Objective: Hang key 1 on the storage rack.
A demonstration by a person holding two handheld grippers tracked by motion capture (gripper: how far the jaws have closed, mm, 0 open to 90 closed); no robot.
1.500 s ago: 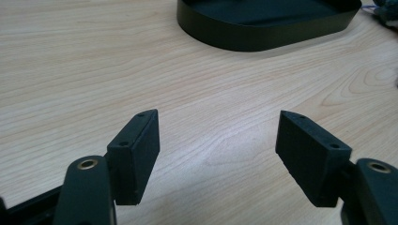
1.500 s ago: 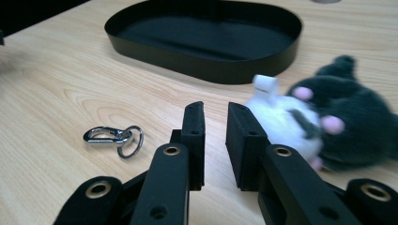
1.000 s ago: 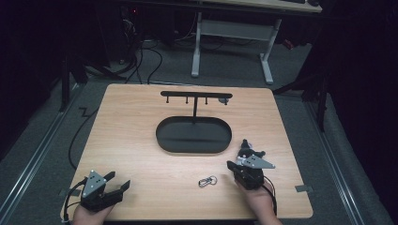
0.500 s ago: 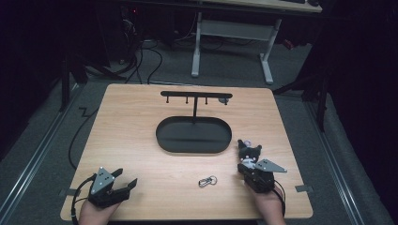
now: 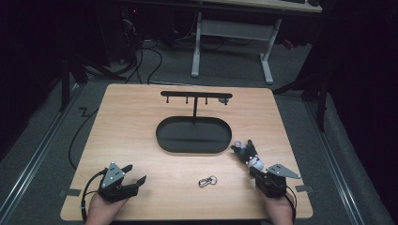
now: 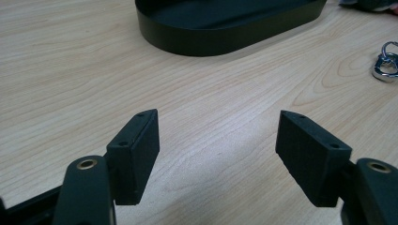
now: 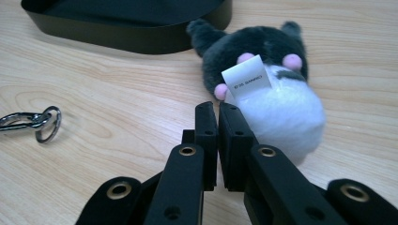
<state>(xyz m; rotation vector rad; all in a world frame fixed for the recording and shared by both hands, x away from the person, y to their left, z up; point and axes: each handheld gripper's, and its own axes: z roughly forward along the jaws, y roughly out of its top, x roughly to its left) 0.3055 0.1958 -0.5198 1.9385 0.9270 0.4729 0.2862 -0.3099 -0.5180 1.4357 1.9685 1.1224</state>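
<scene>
A small grey and white plush toy [image 5: 246, 152] with a paper tag lies on the table just right of the black oval tray [image 5: 162, 136]. My right gripper [image 5: 254, 169] sits behind it, shut. In the right gripper view its jaws [image 7: 218, 110] press together with nothing seen between them, and the right jaw's tip rests against the plush toy's white body [image 7: 281, 110]. My left gripper [image 5: 136, 173] is open near the table's front left, with bare wood between its jaws [image 6: 218, 136]. A metal keyring clip [image 5: 207, 181] lies between the two grippers.
A black stand with a hook bar [image 5: 195, 96] rises from the back of the tray. The tray wall [image 6: 211, 40] stands ahead of the left gripper, with the keyring clip [image 6: 387, 61] off to its right. The table's front edge is close behind both hands.
The right gripper has drawn back toward the front edge, and the plush toy now lies apart ahead of it. The left gripper has shifted slightly to the right.
</scene>
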